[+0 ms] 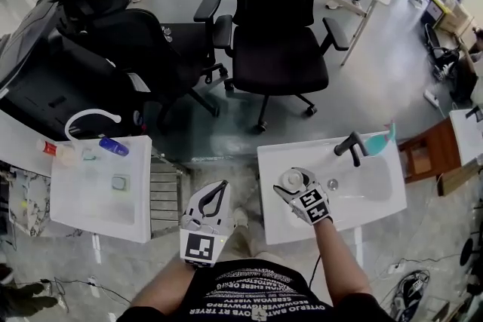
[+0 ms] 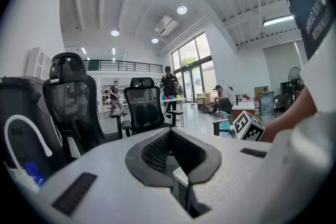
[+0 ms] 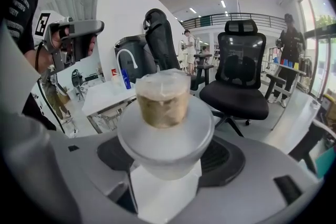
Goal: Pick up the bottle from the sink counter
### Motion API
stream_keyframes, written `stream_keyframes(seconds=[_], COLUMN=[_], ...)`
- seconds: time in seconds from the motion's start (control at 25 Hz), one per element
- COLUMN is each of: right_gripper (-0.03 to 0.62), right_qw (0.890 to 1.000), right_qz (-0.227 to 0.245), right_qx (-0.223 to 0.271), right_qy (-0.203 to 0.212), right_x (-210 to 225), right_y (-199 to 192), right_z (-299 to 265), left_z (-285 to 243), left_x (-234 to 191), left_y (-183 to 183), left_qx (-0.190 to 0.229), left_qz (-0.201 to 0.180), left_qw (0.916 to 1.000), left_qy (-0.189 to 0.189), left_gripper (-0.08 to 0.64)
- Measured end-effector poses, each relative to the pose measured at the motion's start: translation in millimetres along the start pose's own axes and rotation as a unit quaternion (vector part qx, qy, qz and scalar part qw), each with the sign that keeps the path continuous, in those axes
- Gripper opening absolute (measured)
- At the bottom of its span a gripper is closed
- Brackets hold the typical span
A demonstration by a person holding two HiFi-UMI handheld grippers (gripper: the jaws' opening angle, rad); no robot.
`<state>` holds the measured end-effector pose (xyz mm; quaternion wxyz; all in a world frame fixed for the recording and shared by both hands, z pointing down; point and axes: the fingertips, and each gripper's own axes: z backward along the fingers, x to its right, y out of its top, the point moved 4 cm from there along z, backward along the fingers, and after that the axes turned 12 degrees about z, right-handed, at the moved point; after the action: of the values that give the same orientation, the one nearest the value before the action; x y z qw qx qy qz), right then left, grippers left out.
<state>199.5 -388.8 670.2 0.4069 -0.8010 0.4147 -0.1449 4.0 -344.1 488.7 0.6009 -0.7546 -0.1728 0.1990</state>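
Right gripper view puts the bottle [image 3: 164, 107] square between the jaws of your right gripper [image 3: 167, 157], which are clamped on its white body below the shoulder, leaving the translucent cap clear. That low hold looks chosen to bear the weight and keep the bottle upright. In the head view it sits over the near left part of the sink counter [image 1: 302, 154], well apart from the faucet [image 1: 351, 145]. Whether its base is clear of the surface, I cannot tell. Your left gripper [image 1: 219, 194] hangs off the counter's left edge, jaws together on nothing, out of the way. I judge a straight lift comes next.
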Motion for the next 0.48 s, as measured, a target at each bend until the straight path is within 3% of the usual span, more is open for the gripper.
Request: stream_keyframes(seconds=[0.48], right_gripper=[0.334], right_qw=[0.999], right_qz=[0.025], right_qx=[0.023], right_qy=[0.023], right_x=[-37.7], right_y=[39.4], right_z=[72.3], left_z=[32.2], left_x=[21.1], left_y=[18.5], left_qx=[0.035], left_qz=[0.007], left_qw=[0.9994], left_qy=[0.006], left_gripper=[0.002])
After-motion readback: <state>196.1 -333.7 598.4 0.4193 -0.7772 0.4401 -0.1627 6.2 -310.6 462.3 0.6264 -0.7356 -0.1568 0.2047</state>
